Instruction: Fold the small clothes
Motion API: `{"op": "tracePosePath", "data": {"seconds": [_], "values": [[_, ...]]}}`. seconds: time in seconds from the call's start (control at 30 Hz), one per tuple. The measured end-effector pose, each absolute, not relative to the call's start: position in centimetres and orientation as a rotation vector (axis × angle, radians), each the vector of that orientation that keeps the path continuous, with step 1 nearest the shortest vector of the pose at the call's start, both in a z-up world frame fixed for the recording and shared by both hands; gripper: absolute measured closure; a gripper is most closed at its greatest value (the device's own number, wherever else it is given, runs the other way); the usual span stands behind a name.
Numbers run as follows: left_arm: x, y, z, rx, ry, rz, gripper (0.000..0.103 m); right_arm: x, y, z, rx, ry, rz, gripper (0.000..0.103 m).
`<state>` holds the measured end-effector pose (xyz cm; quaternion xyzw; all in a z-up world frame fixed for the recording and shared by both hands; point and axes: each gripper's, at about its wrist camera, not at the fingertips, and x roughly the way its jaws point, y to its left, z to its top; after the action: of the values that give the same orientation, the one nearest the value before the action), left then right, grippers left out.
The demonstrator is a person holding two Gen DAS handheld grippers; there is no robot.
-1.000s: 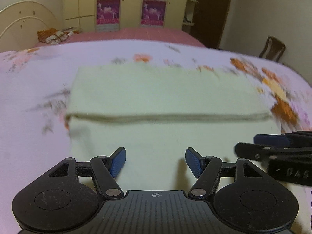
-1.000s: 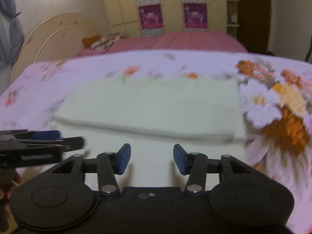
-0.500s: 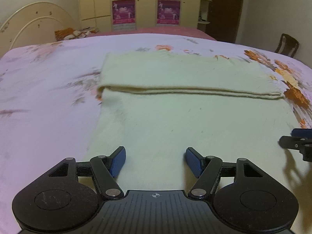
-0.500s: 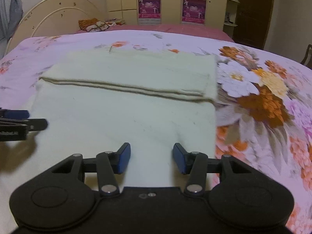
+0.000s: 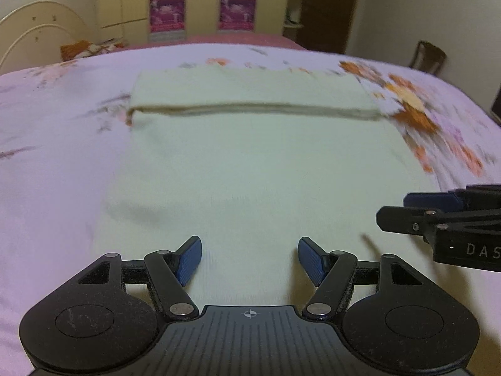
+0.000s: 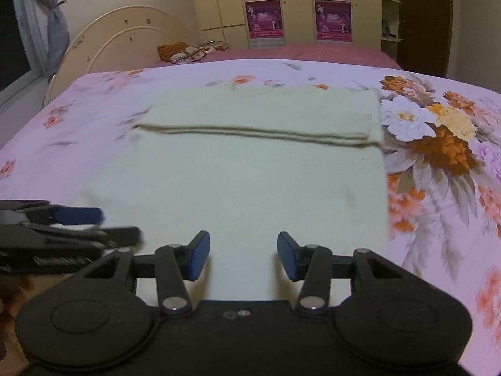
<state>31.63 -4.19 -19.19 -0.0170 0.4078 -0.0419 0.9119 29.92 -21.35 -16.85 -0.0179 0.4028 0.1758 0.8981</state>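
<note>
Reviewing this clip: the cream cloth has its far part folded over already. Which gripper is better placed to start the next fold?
Neither clearly. The left gripper and right gripper both hang open over the cream cloth's near part; the right sits nearer the cloth's right edge, so probably both lift together.

Ahead of your left gripper, black with blue pads, lies a plain pale cream cloth with a slightly browner hem. Under it you see a lilac sheet printed with orange, white and yellow flowers, boldest to the right of your right gripper, also black with blue pads. Far ahead stand cream wardrobes bearing magenta posters, and a pink bedspread.
</note>
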Motion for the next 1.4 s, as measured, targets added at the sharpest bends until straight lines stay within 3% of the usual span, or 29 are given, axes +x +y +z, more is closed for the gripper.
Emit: {"op": "tracePosePath", "data": {"seconds": [0.27, 0.8, 0.87, 0.9, 0.93, 1.1, 1.4], "values": [[27.4, -1.7, -19.6, -0.03, 0.823, -0.094, 0.035, 25.2, -20.3, -18.6, -0.085, 0.898, 0.264, 0.064], [22.3, 1.1, -18.4, -0.059, 0.821, -0.035, 0.035, 18.6, -22.3, -17.1, -0.064, 0.866, 0.088, 0.059], [21.7, 1.5, -18.1, -0.065, 0.819, -0.024, 0.03, 18.1, -22.3, -16.7, -0.062, 0.859, 0.087, 0.057], [21.5, 1.8, -18.0, -0.068, 0.817, -0.016, 0.016, 17.8, -22.3, -16.5, -0.061, 0.859, 0.088, 0.056], [21.1, 2.0, -17.8, -0.072, 0.807, -0.004, 0.011, 17.6, -22.3, -16.3, -0.06, 0.859, 0.09, 0.055], [19.1, 3.5, -17.4, -0.083, 0.798, -0.021, 0.011, 16.2, -22.4, -15.6, -0.074, 0.855, 0.085, 0.049], [16.5, 5.7, -19.6, -0.163, 0.857, -0.017, 0.011, 14.1, -24.4, -16.7, 0.005, 0.912, 0.01, 0.047]]}}
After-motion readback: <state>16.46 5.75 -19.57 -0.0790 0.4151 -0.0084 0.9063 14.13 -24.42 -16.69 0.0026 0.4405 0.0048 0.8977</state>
